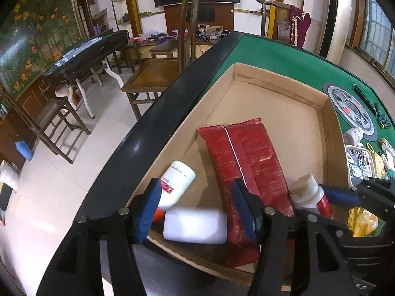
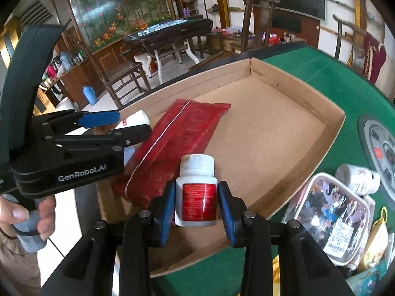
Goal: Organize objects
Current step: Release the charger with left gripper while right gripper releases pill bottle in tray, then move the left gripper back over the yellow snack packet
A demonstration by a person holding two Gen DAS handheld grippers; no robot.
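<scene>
Red-label bottle (image 2: 196,192) btwn right gripper (image 2: 197,212) pads, over cardboard box (image 2: 284,133)

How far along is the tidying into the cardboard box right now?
Partly done. Done: the red packet and two white bottles lie in the cardboard box. In hand: the right gripper holds a red-labelled bottle over it; the left gripper is open. Left: the clear container and small jar beside it.
</scene>
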